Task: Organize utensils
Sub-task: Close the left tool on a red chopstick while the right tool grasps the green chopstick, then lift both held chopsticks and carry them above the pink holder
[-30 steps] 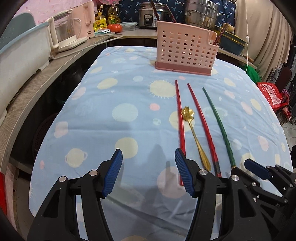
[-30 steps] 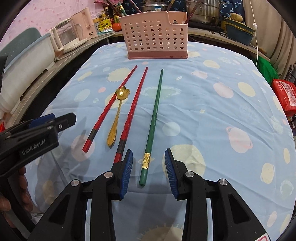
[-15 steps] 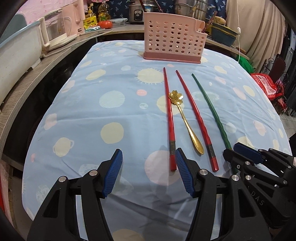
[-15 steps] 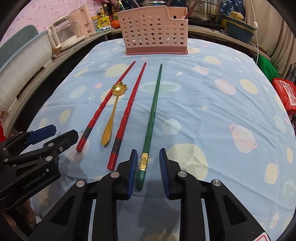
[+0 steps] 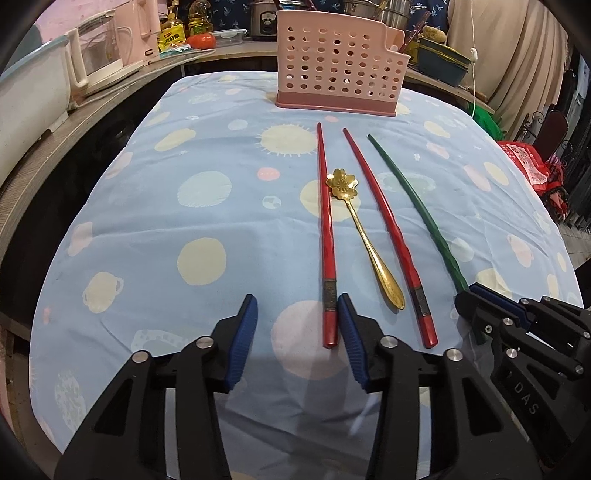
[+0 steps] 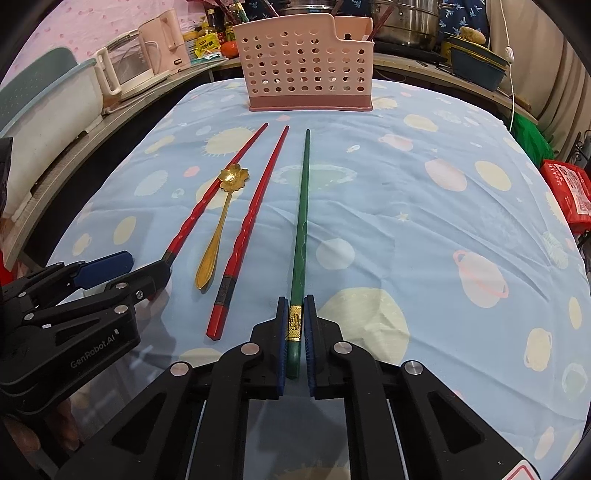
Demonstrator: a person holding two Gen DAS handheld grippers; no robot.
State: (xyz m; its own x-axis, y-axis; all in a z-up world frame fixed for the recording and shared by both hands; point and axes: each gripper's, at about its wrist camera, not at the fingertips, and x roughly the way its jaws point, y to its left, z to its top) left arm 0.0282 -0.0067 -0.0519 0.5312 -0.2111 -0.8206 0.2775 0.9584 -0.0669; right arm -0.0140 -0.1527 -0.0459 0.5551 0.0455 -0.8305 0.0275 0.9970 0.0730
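Two red chopsticks (image 6: 255,218), a gold flower spoon (image 6: 218,232) and a green chopstick (image 6: 302,206) lie side by side on the blue spotted cloth, pointing at a pink perforated utensil basket (image 6: 306,70). My right gripper (image 6: 295,314) is shut on the green chopstick's near end, at its gold band. My left gripper (image 5: 297,308) is open, low over the cloth; the near end of the left red chopstick (image 5: 327,236) lies just inside its right finger. The spoon (image 5: 364,236) and basket (image 5: 338,74) also show in the left wrist view.
A counter runs along the left and back with a white tub (image 6: 44,122), a glass kettle (image 6: 129,70), bottles, pots (image 6: 406,18) and a teal bowl (image 6: 476,66). A red bag (image 6: 569,188) sits off the table's right edge.
My right gripper has closed on the green chopstick's near end. My left gripper has moved forward and right, bringing the left red chopstick's end between its fingers.
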